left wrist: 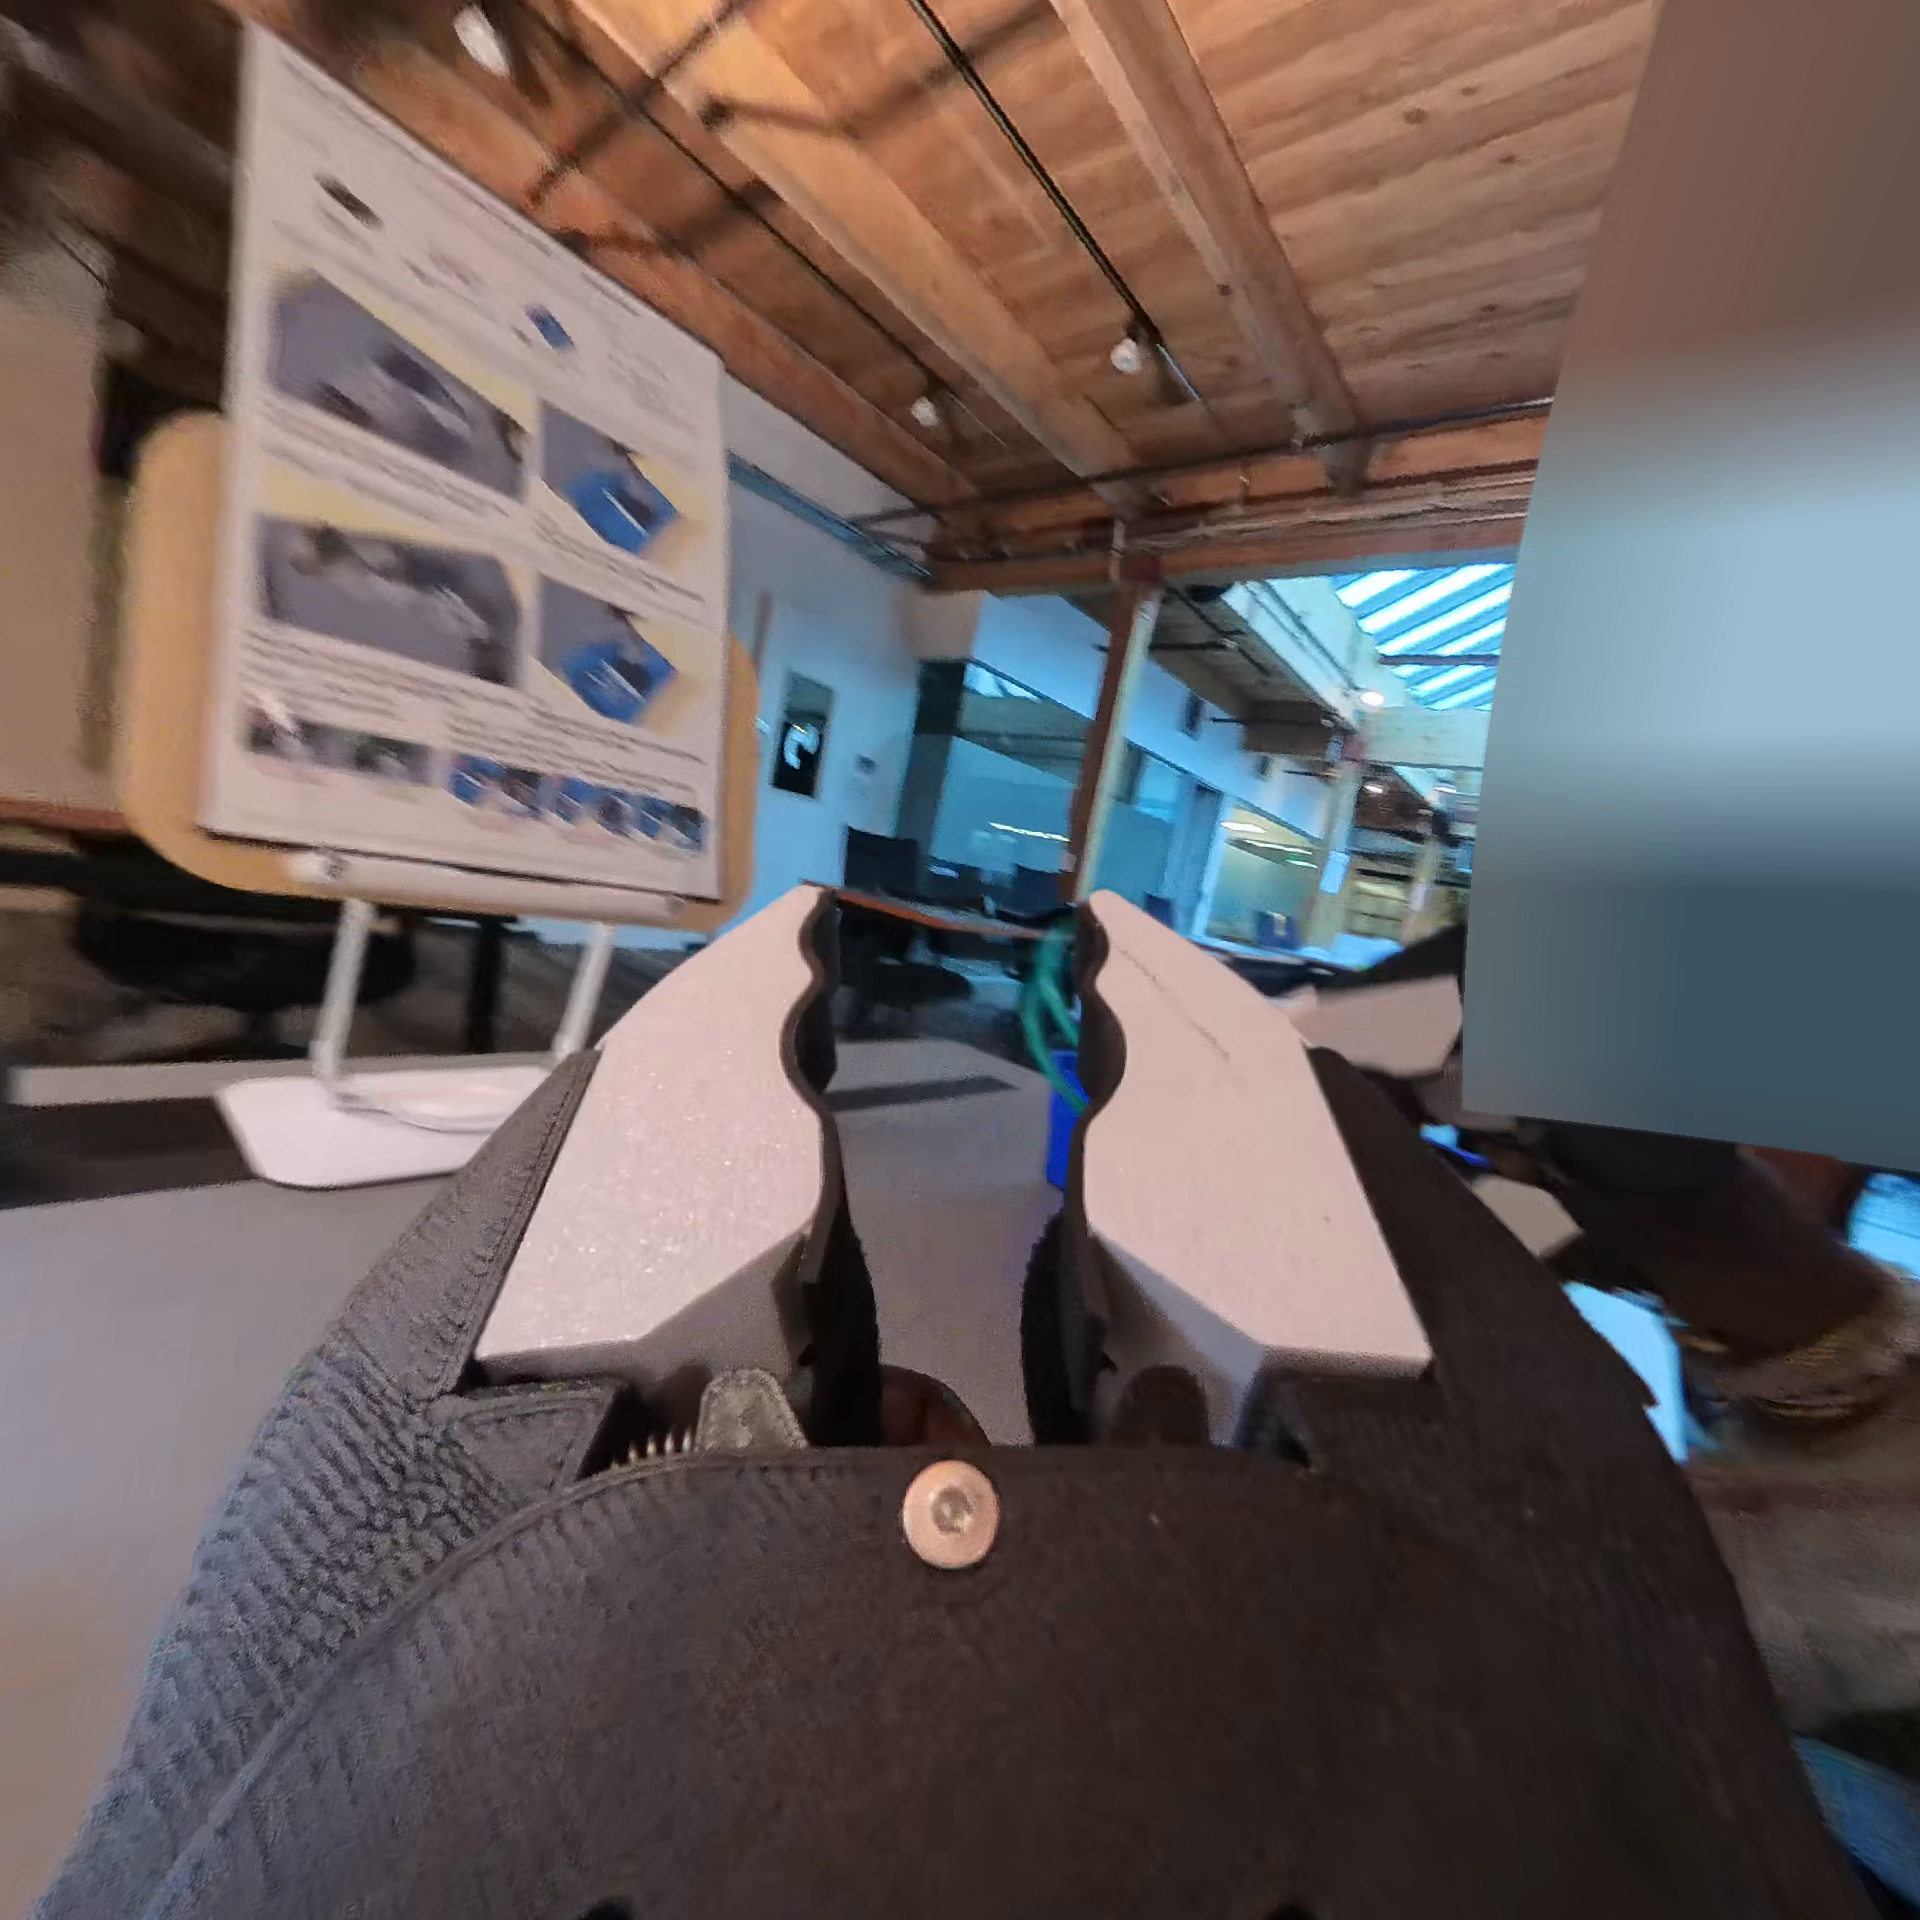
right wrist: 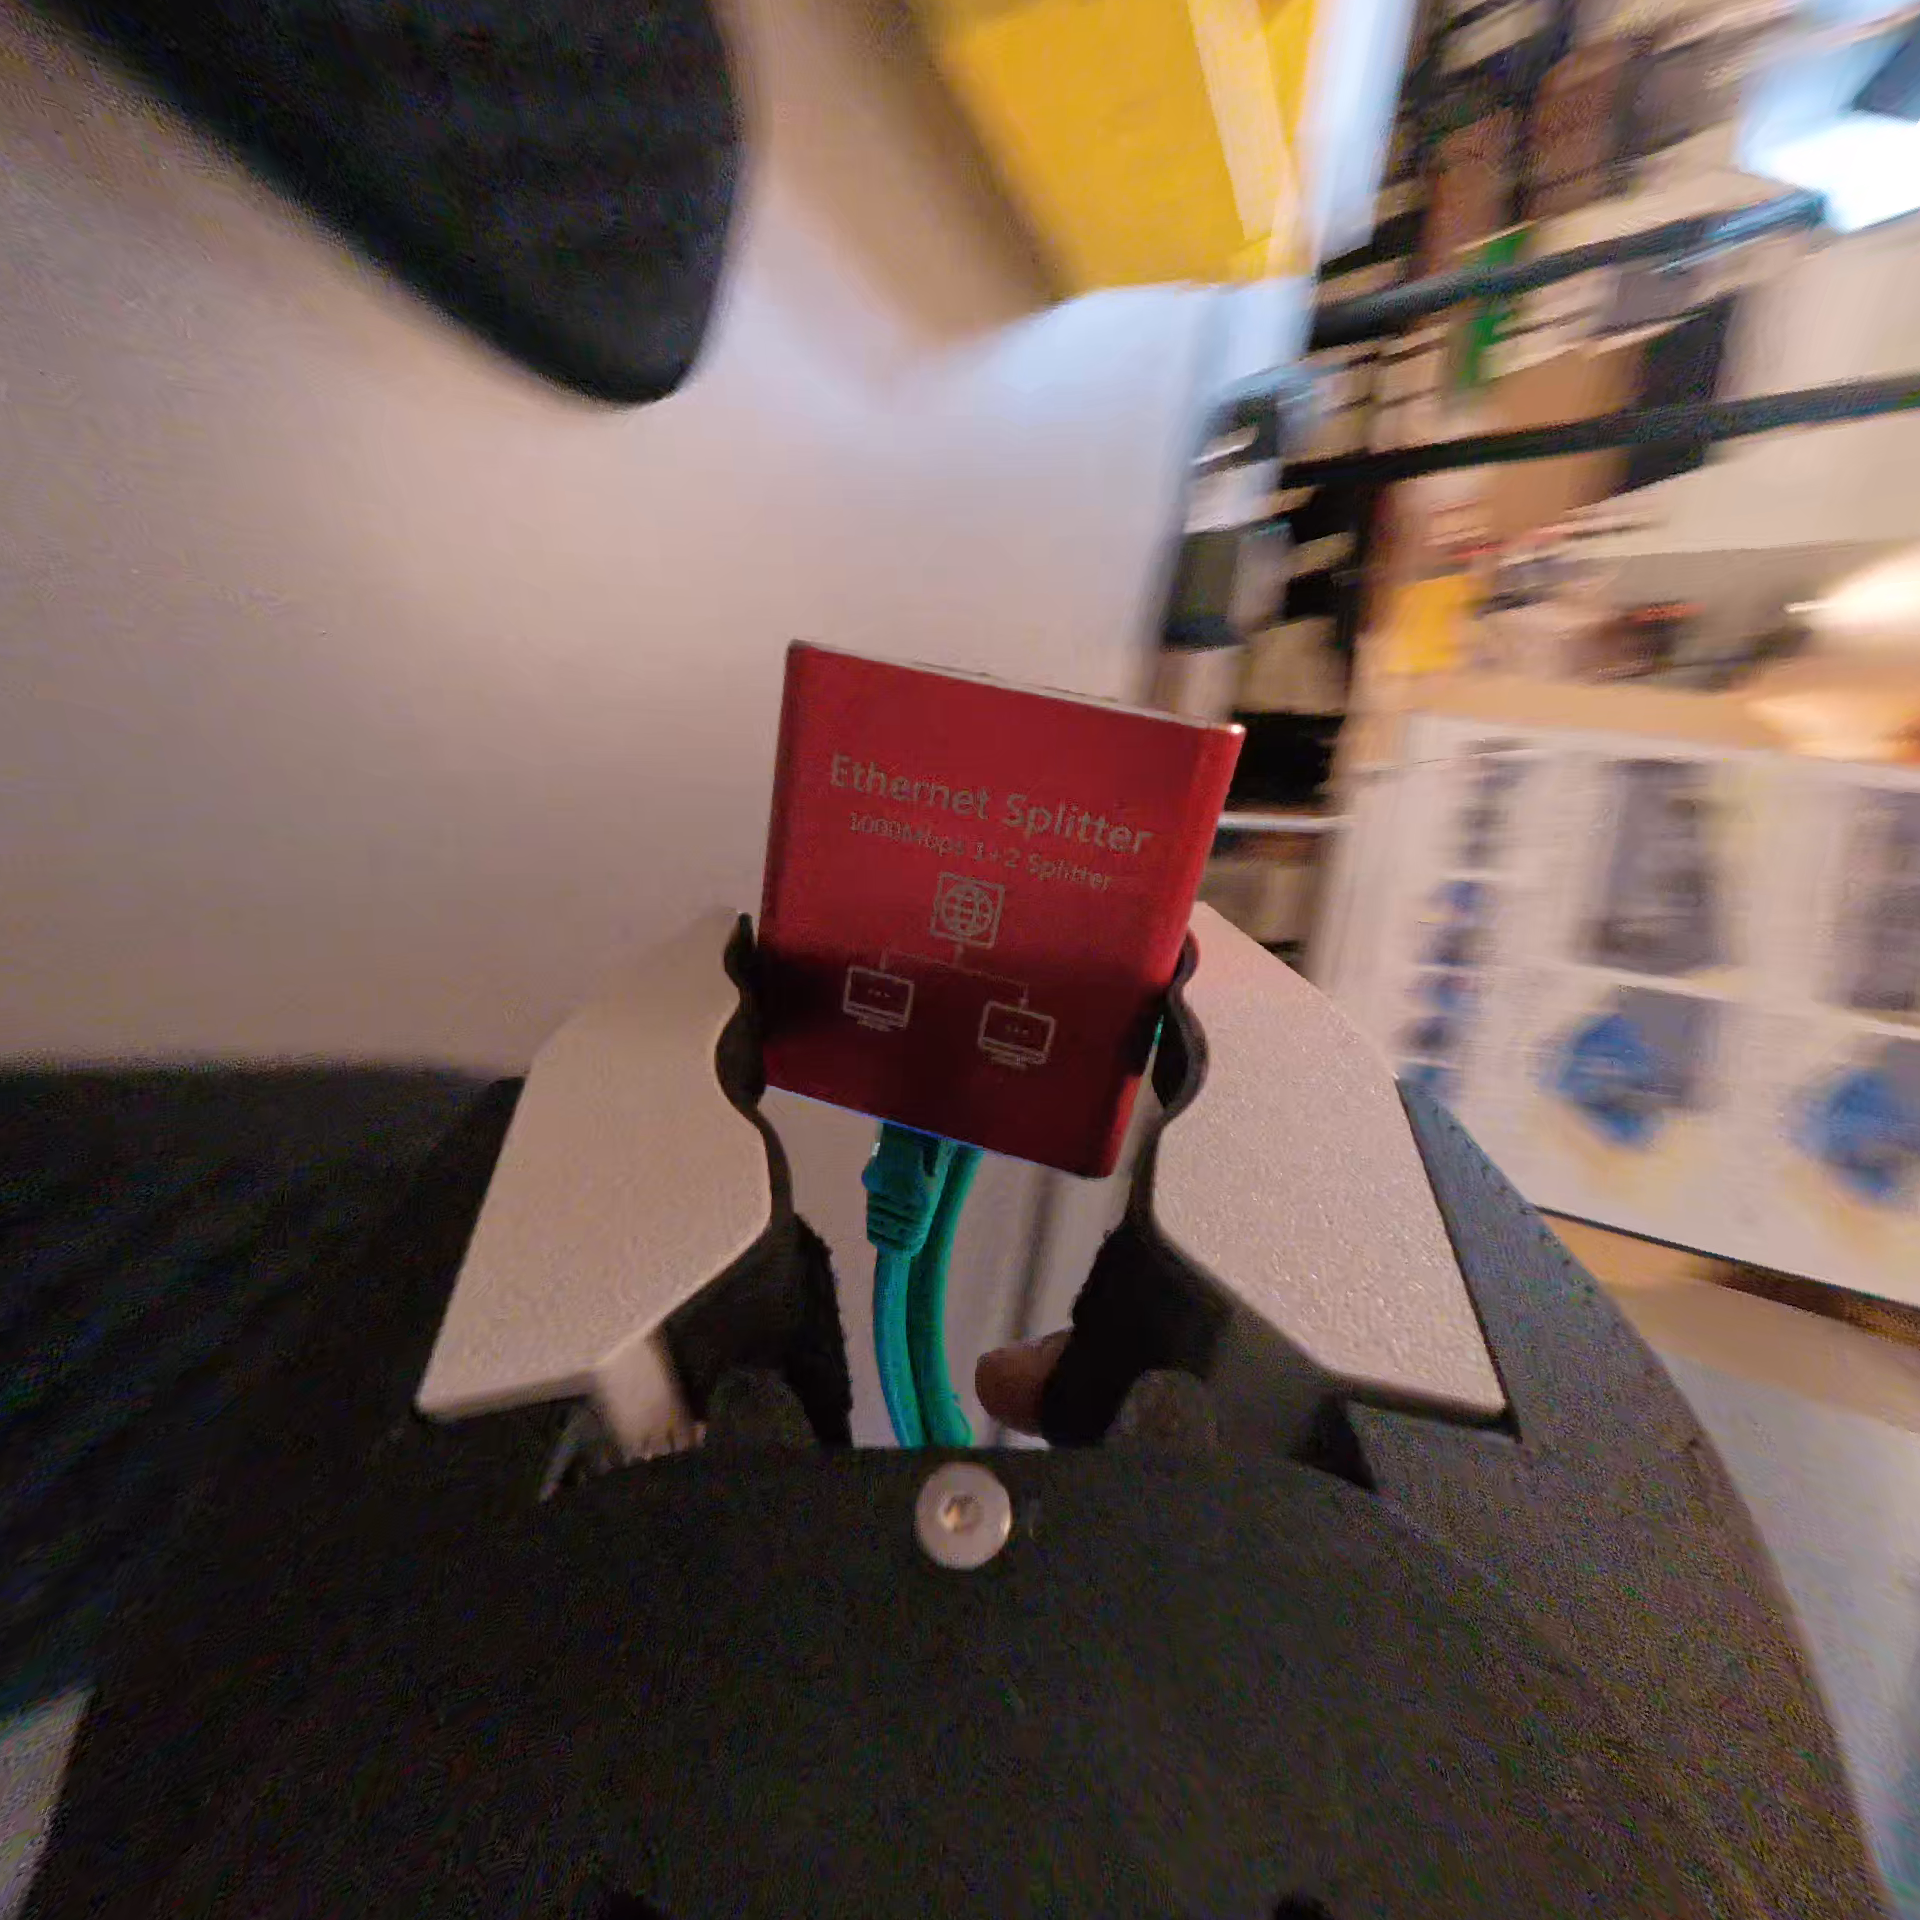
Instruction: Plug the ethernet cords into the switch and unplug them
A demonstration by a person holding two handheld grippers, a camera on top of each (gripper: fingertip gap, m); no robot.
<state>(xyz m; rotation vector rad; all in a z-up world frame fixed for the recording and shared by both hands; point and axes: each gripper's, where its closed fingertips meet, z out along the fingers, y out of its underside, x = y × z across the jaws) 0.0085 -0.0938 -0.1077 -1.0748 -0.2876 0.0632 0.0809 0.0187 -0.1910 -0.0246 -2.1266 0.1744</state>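
Note:
In the right wrist view, my right gripper (right wrist: 961, 987) is shut on a red metal switch box (right wrist: 997, 831) and holds it up in the air, tilted. Two green ethernet cords (right wrist: 914, 1278) are plugged into its underside and hang down between the fingers. In the left wrist view, my left gripper (left wrist: 951, 935) is open and empty, held above the grey table (left wrist: 156, 1351). Green cord (left wrist: 1044, 1003) shows beyond its fingertips, with a blue box (left wrist: 1062, 1117) below it. The other gripper (left wrist: 1371, 1013) shows partly at the right.
A white board with printed pictures (left wrist: 468, 540) stands on a white stand (left wrist: 353, 1112) at the table's far left. A blurred patch covers the right of the left wrist view. Shelving (right wrist: 1558, 416) and a picture board (right wrist: 1662, 987) lie right in the right wrist view.

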